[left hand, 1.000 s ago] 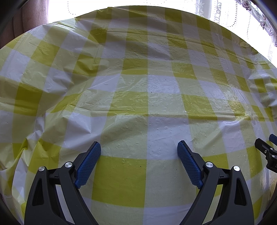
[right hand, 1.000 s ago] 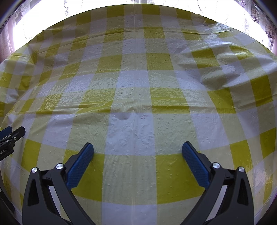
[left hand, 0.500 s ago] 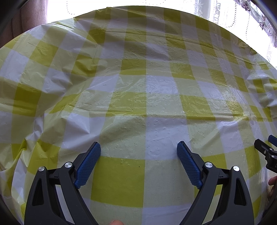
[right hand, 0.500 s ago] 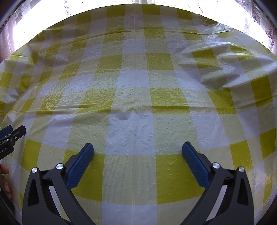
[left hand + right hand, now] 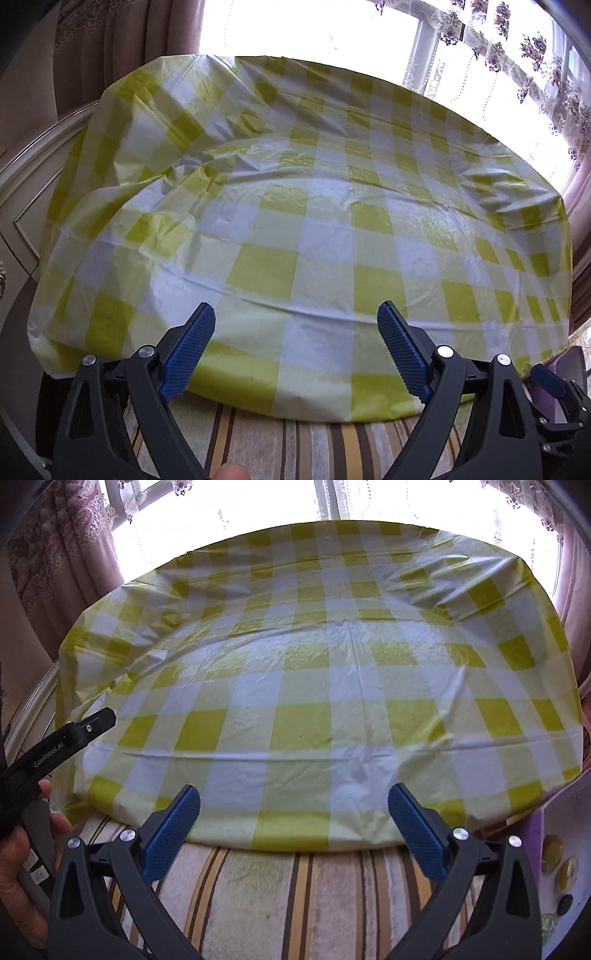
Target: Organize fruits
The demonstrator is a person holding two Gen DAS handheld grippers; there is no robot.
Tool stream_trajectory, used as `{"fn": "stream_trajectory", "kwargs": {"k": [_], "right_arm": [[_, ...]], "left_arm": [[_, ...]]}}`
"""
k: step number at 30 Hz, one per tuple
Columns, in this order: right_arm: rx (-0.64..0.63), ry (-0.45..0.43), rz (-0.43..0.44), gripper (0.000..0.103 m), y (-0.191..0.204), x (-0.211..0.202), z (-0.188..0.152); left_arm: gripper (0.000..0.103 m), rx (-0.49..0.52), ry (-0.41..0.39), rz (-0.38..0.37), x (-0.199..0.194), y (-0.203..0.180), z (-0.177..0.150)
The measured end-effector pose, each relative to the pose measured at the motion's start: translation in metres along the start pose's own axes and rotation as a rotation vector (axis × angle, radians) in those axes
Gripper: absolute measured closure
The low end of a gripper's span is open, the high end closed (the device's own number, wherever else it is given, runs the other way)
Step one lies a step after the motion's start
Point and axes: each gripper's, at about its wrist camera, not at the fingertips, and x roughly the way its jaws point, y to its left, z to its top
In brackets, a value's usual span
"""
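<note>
Status: L and R tools both idle. Left gripper (image 5: pixel 295 310) has its blue pads wide apart with nothing between them; right gripper (image 5: pixel 294 791) likewise, spread and empty. Both point down toward the near edge of the table, which is covered by a yellow-and-white checked tablecloth (image 5: pixel 332 664). No fruit visible anywhere on the cloth. Striped fabric (image 5: pixel 295 893) lies below the table edge.

Task items: the only candidates are small yellowish round pieces (image 5: pixel 552 847) on a purple surface (image 5: pixel 532 834), at the lower-right edge of the right wrist view. Prob. fruit, but too small and cropped to confirm. They sit low and to the right of the R tool, off the table and well apart from the L tool. Shape is roundish, no clear long axis.

Judgement: R hand is the nearer one; next move calls for swinging it right and downward.
</note>
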Motion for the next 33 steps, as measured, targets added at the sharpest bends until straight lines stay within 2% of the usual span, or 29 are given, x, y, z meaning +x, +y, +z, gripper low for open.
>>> {"fn": "stream_trajectory", "kwargs": {"k": [2, 5, 8, 11, 13, 16, 22, 28, 33], "right_arm": [[-0.035, 0.013, -0.001, 0.001, 0.009, -0.002, -0.021], [-0.02, 0.018, 0.011, 0.001, 0.009, -0.005, -0.04], [-0.046, 0.002, -0.022, 0.001, 0.015, -0.008, -0.056], [-0.057, -0.038, -0.059, 0.001, 0.018, -0.009, -0.066], [-0.073, -0.045, -0.087, 0.001, 0.021, -0.005, -0.068], [-0.081, -0.052, -0.09, 0.001, 0.022, -0.004, -0.067], [-0.067, -0.061, -0.06, 0.001, 0.02, -0.005, -0.067], [-0.064, -0.061, -0.058, 0.001, 0.021, -0.004, -0.066], [-0.089, -0.083, -0.086, 0.001, 0.027, -0.005, -0.071]], "left_arm": [[0.016, 0.005, 0.027, 0.005, -0.008, 0.0, -0.026], [0.016, 0.015, 0.046, 0.0, -0.024, 0.001, -0.056], [0.016, 0.039, 0.04, 0.004, -0.035, 0.003, -0.072], [0.016, 0.052, 0.072, 0.015, -0.031, 0.005, -0.082], [0.016, 0.082, 0.044, 0.01, -0.037, 0.003, -0.09], [0.016, 0.121, 0.028, 0.001, -0.043, 0.001, -0.097], [0.016, 0.13, 0.005, -0.009, -0.045, 0.006, -0.106], [0.016, 0.147, -0.018, -0.019, -0.049, 0.003, -0.102], [0.016, 0.18, 0.0, 0.002, -0.042, -0.003, -0.103]]}}
